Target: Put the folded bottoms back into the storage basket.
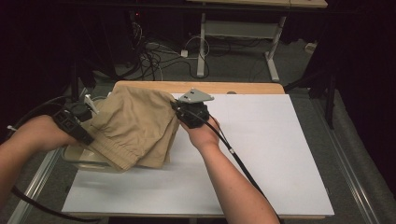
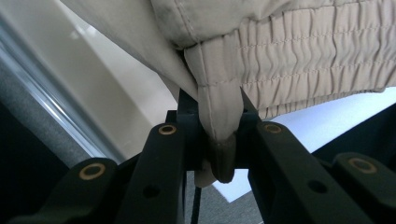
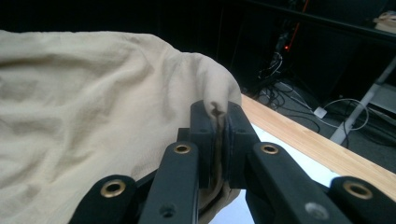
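A pair of tan shorts (image 1: 133,127) with an elastic waistband (image 2: 299,51) hangs between my two grippers over the left part of the table. My left gripper (image 1: 89,119) is shut on a fold of the waistband end, and that fold (image 2: 219,116) runs down between its jaws. Level with the far right corner of the cloth, my right gripper (image 1: 180,111) is shut on a pinch of the tan fabric (image 3: 217,108). The shorts (image 3: 84,121) spread out to the left in the right gripper view.
A white board (image 1: 261,154) covers the wooden table (image 1: 224,87). A clear plastic bin (image 1: 74,156) sits at the table's left edge under the shorts. Behind the table are a desk frame (image 1: 202,42) and cables on the floor (image 1: 154,58).
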Demonstrator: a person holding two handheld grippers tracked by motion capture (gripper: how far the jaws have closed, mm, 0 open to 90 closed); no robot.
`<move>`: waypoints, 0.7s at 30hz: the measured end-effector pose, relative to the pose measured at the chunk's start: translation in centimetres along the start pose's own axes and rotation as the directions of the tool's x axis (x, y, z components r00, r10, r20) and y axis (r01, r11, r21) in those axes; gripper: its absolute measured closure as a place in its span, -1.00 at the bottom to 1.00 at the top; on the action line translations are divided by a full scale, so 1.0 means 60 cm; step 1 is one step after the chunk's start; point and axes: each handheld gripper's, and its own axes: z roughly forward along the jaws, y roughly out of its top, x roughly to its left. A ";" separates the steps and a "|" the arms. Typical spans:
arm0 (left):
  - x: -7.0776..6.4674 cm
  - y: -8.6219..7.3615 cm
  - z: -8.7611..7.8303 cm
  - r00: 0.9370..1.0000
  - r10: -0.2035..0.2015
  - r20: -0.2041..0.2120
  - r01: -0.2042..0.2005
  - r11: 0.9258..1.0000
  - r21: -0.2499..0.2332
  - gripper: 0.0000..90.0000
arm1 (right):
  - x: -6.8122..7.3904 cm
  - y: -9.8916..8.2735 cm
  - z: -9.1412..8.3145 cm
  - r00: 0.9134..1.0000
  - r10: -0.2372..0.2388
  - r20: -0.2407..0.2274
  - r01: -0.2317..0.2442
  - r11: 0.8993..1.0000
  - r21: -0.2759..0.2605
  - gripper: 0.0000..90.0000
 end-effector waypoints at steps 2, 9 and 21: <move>0.011 -0.009 0.000 1.000 -0.017 -0.001 0.017 1.000 -0.004 0.73 | 0.004 0.004 0.014 1.000 0.000 -0.008 0.000 1.000 0.004 0.91; 0.042 -0.041 -0.004 0.998 -0.057 -0.010 0.057 0.998 -0.023 0.73 | 0.018 0.020 0.058 0.999 0.002 -0.032 -0.002 1.000 0.008 0.91; 0.091 -0.091 0.001 0.991 -0.133 -0.026 0.133 0.991 -0.019 0.73 | 0.057 0.052 0.124 0.996 -0.032 -0.085 0.033 0.999 0.008 0.91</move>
